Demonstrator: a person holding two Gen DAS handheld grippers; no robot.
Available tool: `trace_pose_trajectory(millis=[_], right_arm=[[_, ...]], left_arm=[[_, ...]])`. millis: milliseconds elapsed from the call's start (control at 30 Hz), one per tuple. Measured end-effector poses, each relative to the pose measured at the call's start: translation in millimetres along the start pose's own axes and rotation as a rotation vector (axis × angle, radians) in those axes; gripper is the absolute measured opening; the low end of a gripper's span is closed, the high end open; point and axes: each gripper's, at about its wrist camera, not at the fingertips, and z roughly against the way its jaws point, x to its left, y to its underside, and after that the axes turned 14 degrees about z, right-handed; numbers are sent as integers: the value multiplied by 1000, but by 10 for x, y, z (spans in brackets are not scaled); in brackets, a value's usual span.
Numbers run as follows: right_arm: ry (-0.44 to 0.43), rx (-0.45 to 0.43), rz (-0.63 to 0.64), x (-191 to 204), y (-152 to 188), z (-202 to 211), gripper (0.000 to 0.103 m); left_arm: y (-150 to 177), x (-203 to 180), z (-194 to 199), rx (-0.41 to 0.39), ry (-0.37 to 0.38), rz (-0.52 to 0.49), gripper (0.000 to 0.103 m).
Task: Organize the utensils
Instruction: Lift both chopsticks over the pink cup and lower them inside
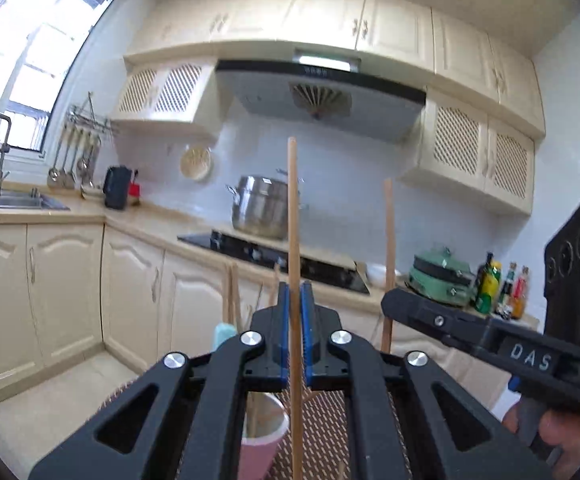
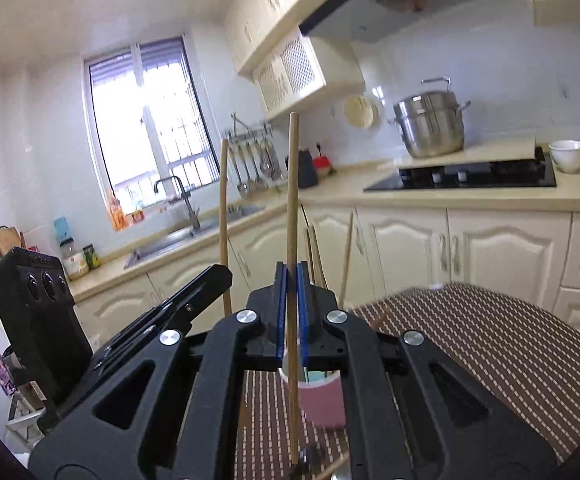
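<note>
Pale wood, round and slim, each chopstick stands upright in its own claw. The left gripper [image 1: 294, 300] is clenched on one chopstick [image 1: 293, 216], its blue pads pressing the shaft; the right gripper [image 2: 291, 280] is clenched on the other chopstick [image 2: 292, 200] the same way. Both sticks hang above the brown woven mat [image 2: 490, 344], near the pink cup [image 2: 322, 404] that holds more chopsticks. The gripper bodies hide most of the cup, and the sticks' lower ends are hard to make out.
</note>
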Motion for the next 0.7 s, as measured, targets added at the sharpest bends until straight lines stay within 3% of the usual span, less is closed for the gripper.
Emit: trace_pose_trajectory(millis=[300,467,700], right_arm=[[1,-75,0,-113,48,-425,6],[57,-107,14,-115,124,-556,6],[70,-99,41,-92,229,-642,6]], left_arm=[[31,178,-373,-99,-28,-4,5],[128,305,-560,-106,-53,-19,5],[289,436,-678,-77,-82,-38,6]])
